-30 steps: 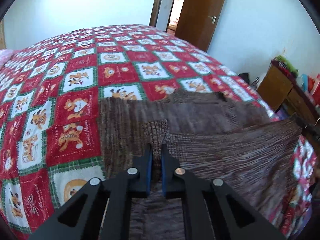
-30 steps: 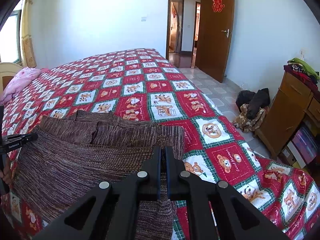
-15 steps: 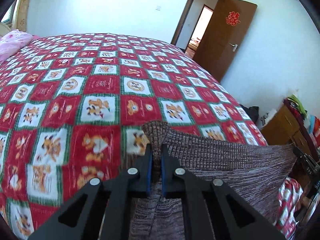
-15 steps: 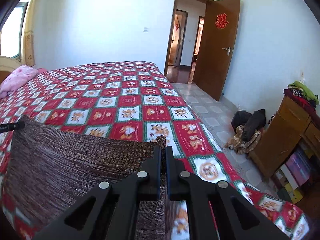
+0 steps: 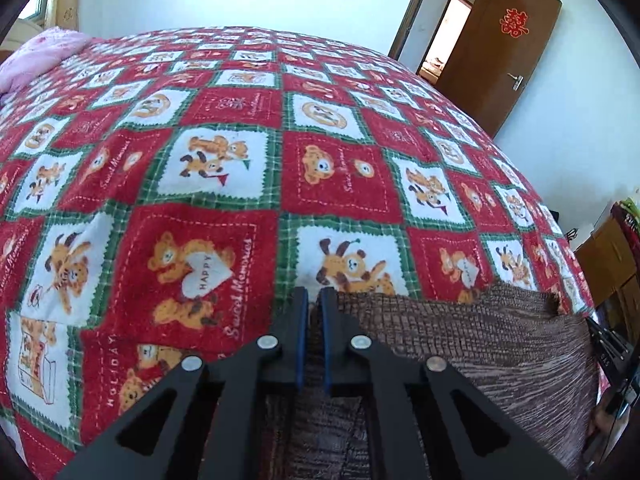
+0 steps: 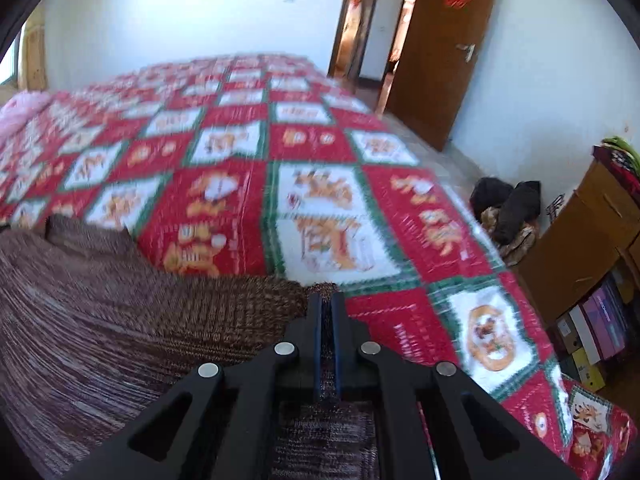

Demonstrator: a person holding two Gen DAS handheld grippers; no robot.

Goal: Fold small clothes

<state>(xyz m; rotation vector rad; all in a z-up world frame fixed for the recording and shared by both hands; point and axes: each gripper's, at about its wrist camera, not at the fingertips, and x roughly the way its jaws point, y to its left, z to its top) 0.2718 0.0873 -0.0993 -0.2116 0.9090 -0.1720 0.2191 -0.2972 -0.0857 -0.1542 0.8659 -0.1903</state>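
A brown knitted garment point(image 5: 472, 352) is stretched between my two grippers over the red patchwork bedspread point(image 5: 240, 152). My left gripper point(image 5: 314, 300) is shut on the garment's left corner, just above the bedspread. In the right wrist view, my right gripper point(image 6: 326, 300) is shut on the right corner of the same garment point(image 6: 120, 312), which spreads to the left and low over the bedspread point(image 6: 320, 200). The right wrist view is blurred by motion. The part of the garment under the grippers is hidden.
A pink pillow point(image 5: 36, 56) lies at the bed's far left. A brown door point(image 5: 500, 56) stands open beyond the bed. A wooden cabinet point(image 6: 580, 232) with boxes stands at the right, and a dark pile of clothes point(image 6: 508, 212) lies on the floor.
Both grippers have carried the garment's held edge forward and down towards the bedspread. The garment hung higher before and now lies low. The rest of the garment on the bed is out of view.
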